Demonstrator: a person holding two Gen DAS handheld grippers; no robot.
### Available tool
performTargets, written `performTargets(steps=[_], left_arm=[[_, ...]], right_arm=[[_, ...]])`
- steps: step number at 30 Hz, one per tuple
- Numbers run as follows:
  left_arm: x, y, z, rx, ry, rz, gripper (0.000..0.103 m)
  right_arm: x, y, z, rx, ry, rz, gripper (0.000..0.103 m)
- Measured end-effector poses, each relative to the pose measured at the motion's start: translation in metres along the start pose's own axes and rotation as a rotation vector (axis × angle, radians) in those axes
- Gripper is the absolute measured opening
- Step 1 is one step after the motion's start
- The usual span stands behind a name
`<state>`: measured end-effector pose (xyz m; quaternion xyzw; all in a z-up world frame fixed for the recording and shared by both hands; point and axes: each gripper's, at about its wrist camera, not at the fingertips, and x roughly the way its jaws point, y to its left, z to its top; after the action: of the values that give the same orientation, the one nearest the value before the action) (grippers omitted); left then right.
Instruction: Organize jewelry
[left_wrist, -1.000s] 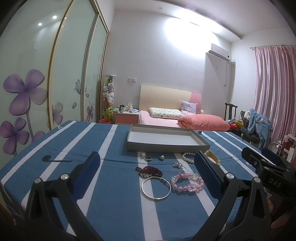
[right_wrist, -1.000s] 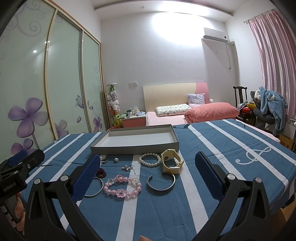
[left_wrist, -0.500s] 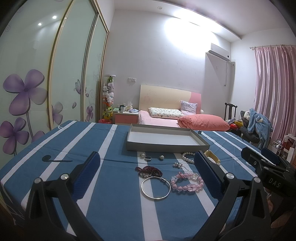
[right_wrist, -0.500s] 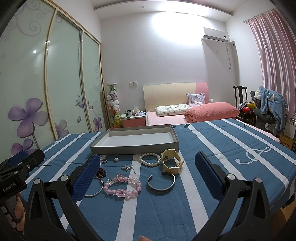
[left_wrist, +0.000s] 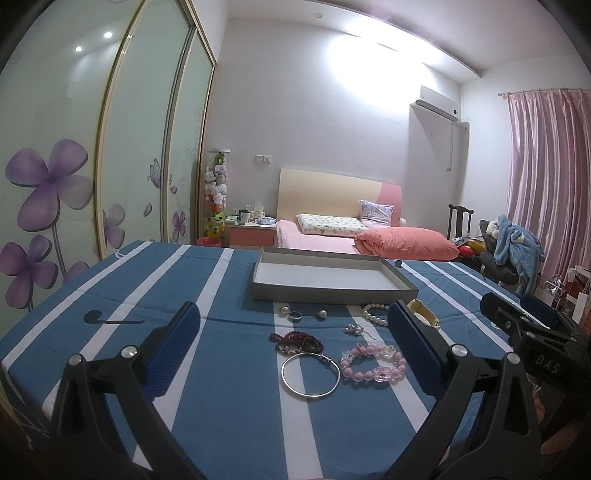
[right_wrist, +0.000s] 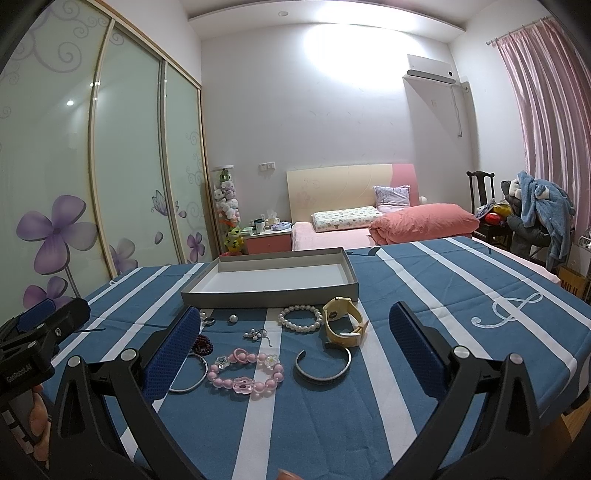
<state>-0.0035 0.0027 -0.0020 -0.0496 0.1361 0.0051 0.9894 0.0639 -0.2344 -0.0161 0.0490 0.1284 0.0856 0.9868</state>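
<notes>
A grey tray (left_wrist: 332, 290) (right_wrist: 273, 291) with a white floor stands empty on the blue striped cloth. In front of it lie a silver bangle (left_wrist: 310, 376), a pink bead bracelet (left_wrist: 373, 365) (right_wrist: 245, 373), a dark red bead string (left_wrist: 297, 340), a pearl bracelet (right_wrist: 300, 318), a yellow watch (right_wrist: 345, 325), a dark open cuff (right_wrist: 322, 367), a ring (left_wrist: 295, 315) and small earrings (left_wrist: 321, 314). My left gripper (left_wrist: 293, 350) is open and empty above the near cloth, short of the jewelry. My right gripper (right_wrist: 291, 350) is open and empty, likewise.
The table (right_wrist: 461, 295) is covered in blue cloth with white stripes; its right edge drops off near a cardboard box (right_wrist: 572, 284). A bed (left_wrist: 351, 236), a nightstand (left_wrist: 253, 232) and a chair with clothes (right_wrist: 532, 218) stand behind.
</notes>
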Motion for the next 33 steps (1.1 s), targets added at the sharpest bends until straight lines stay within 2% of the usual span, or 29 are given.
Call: performTargets(steps=[18,21,25,33], left_arm=[[0.003,-0.011,-0.004,0.004,0.007,-0.002,0.099],[0.012,-0.011,-0.006,0.004,0.043,0.01,0.099],[0.031,-0.01,-0.012,0.017,0.12,0.04,0.099],[0.074,-0.005,-0.034,0.037,0.309,0.055,0.099]], right_arm=[[-0.001,0.001,0.001,0.003,0.007,-0.003,0.101],[0.013,-0.001,-0.006,0.007,0.032,-0.009,0.101],[0.031,-0.01,-0.012,0.023,0.12,-0.019,0.101],[0.095,-0.031,-0.038,0.084,0.417,-0.013,0.099]])
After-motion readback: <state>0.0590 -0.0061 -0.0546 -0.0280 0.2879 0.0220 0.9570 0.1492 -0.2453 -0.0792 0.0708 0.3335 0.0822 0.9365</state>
